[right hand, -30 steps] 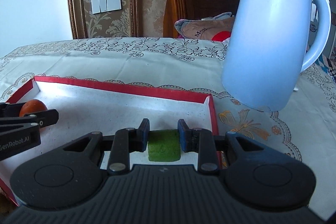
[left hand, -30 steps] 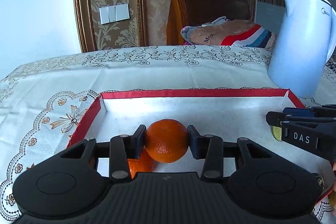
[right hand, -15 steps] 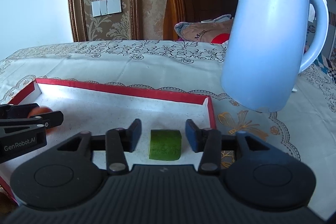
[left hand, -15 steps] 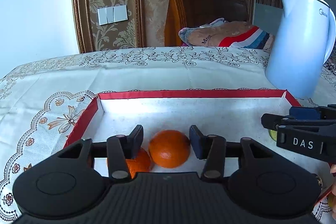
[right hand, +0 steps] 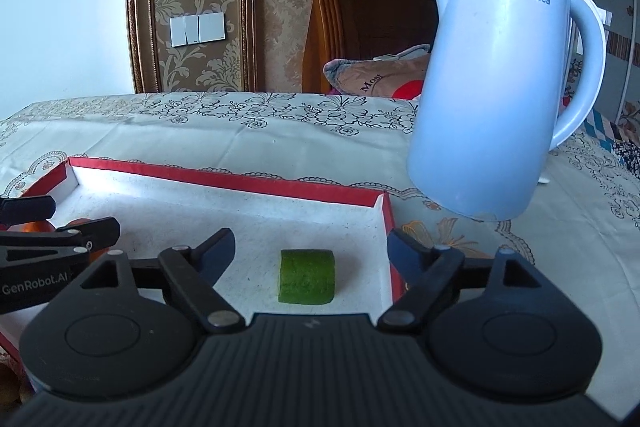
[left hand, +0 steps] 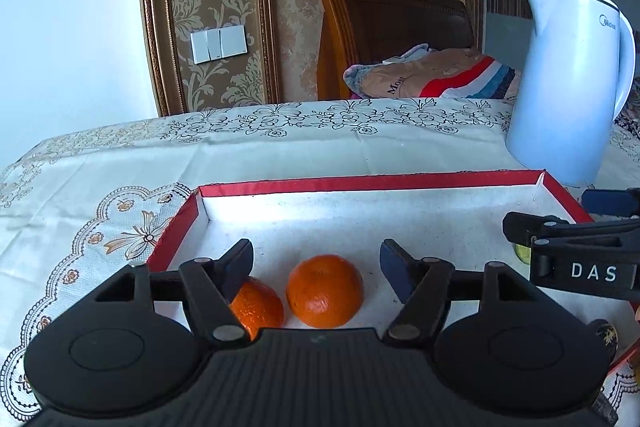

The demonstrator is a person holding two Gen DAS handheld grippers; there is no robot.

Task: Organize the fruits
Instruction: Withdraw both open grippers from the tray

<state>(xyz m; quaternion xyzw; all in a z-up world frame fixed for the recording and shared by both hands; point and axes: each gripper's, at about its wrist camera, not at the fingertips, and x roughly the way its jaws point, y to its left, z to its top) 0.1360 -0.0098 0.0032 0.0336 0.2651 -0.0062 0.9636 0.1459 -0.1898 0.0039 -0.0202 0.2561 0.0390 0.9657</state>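
A red-rimmed tray (left hand: 372,183) with a white floor lies on the tablecloth. In the left wrist view an orange (left hand: 325,291) rests on the tray floor between the fingers of my left gripper (left hand: 317,267); its jaws are opening and the pads stand clear of the fruit. A second orange (left hand: 258,309) lies just left of it, partly behind the left finger. In the right wrist view a green cucumber chunk (right hand: 307,275) lies in the tray (right hand: 224,179) between the fingers of my right gripper (right hand: 312,253), whose jaws are also opening, well apart from it.
A white electric kettle (right hand: 496,87) stands on the tablecloth behind the tray's right corner. The other gripper reaches in from the right (left hand: 576,247) in the left wrist view and from the left (right hand: 52,239) in the right wrist view. A wooden chair (left hand: 384,27) with a pillow is beyond the table.
Both grippers let go. The left jaws spread off the orange, which now rests on the tray floor. The right jaws spread off the cucumber chunk, left lying in the tray.
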